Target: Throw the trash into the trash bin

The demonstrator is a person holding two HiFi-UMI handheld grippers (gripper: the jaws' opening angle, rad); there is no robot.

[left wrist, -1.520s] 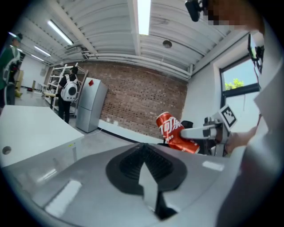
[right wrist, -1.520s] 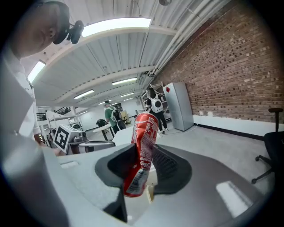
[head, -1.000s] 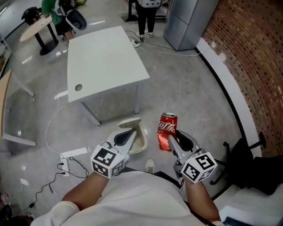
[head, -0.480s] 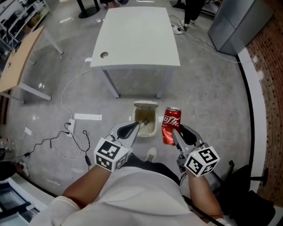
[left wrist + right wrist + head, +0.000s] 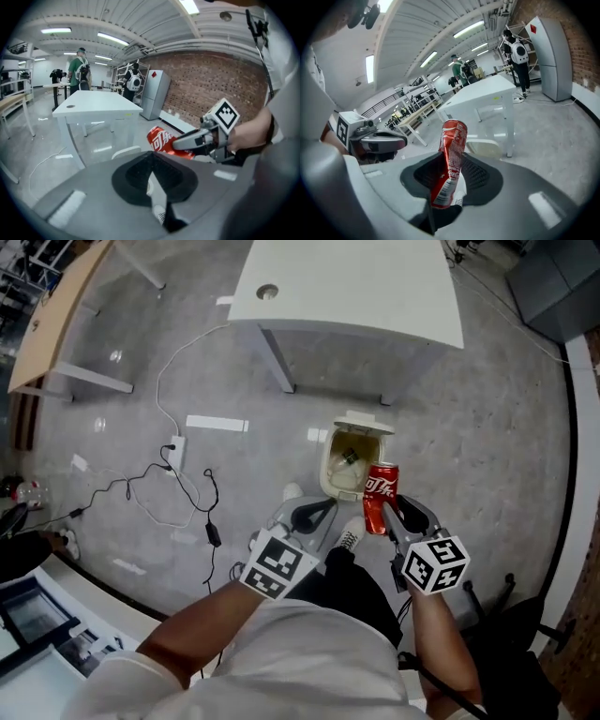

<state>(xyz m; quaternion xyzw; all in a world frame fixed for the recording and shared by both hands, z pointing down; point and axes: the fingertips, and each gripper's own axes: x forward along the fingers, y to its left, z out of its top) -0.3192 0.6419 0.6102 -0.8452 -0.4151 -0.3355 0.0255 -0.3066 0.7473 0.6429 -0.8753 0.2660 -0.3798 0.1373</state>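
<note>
The can (image 5: 380, 498) is red printed aluminium with white lettering, a cylinder whose wall is dented and creased. In the right gripper view its barcode panel faces the camera and it leans a little to one o'clock. The right gripper (image 5: 386, 514) has its dark, ribbed fingers (image 5: 480, 176) clamped on the can's lower half, holding it in the air. Seen from the head view, the can sits at about five o'clock of the trash bin's mouth and overlaps the rim there.

The trash bin (image 5: 328, 465) is a small cream plastic box with rounded corners. It stands on the floor with its lid tipped back at twelve o'clock. Inside lies a little crumpled rubbish, some pale and some dark — what it is cannot be made out.

At eight o'clock of the can is the left gripper (image 5: 323, 512), a grey shell with a black-and-white marker cube. Its fingers are drawn together with only a thin sliver between them, and they hold nothing.

The floor (image 5: 487, 427) is glossy grey concrete. A white, flat-topped table (image 5: 356, 287) on slim legs stands at twelve o'clock of the bin. A white power strip (image 5: 217, 424) lies at nine o'clock, with thin cables (image 5: 169, 381) trailing from it.
</note>
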